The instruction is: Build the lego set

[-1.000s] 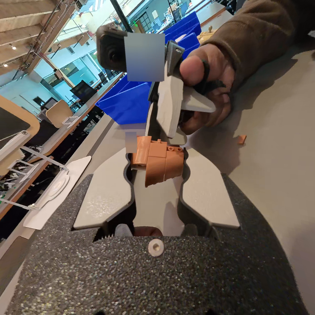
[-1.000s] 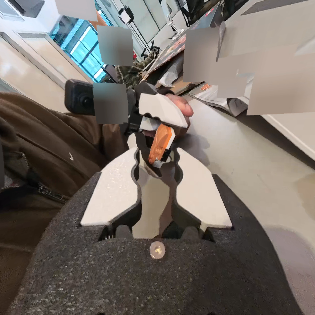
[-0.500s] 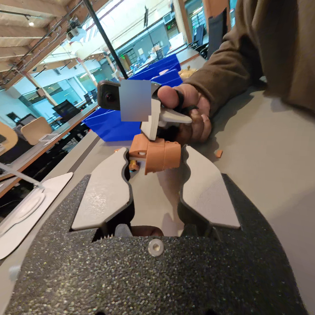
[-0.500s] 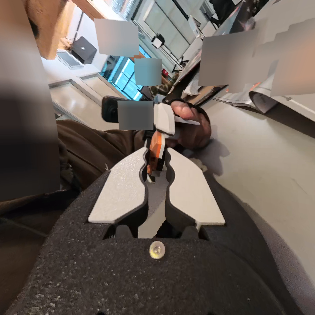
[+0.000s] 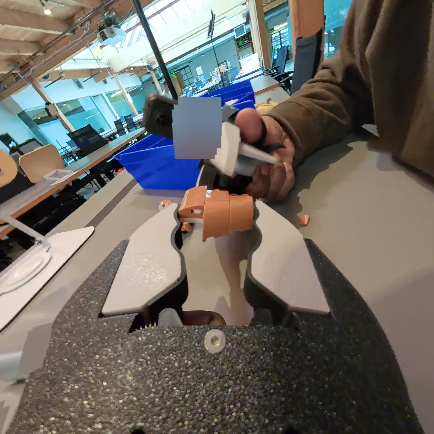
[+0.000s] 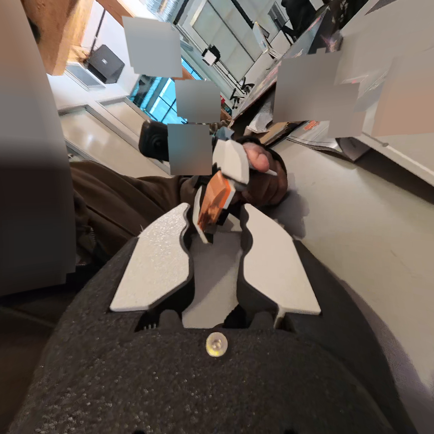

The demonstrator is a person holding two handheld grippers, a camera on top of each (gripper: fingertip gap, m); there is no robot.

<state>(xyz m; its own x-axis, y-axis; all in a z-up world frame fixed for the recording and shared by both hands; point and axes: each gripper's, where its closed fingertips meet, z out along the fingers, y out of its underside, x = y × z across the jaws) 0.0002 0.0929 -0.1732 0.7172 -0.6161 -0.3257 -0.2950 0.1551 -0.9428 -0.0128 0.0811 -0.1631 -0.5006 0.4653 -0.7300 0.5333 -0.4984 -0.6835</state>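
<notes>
Two grippers are met nose to nose above the grey table [image 5: 352, 234]. The tan lego assembly [image 5: 218, 215] is clamped between the tips of the left gripper [image 5: 216, 211], held clear of the surface, curved shell pieces facing the camera. The right gripper [image 6: 216, 213] is seen parted in its own view, with nothing pinched; the assembly [image 6: 212, 204] sits between its fingertips edge-on, apparently not touched by either pad, though contact at the left pad cannot be ruled out.

Step judged in hand: a mid-build regrip or a press on the sub-assembly, with the left tool as the vise. Next move is judged to need the right jaws closed squarely on the block's narrow edge, or a loose piece fetched; either way alignment of studs must be kept and the left clamp not eased.

Loose tan bits are left on the table: one small piece [image 5: 304, 219] to the right of the assembly, another [image 5: 165, 203] just behind the left finger. Blue bins [image 5: 159, 162] stand farther back.

Pose: the right hand [image 5: 270, 159] is wrapped round its handle, thumb on top, brown sleeve [image 5: 328, 101] angled down to the table. The left hand [image 6: 263, 173] is likewise curled, thumb up.
</notes>
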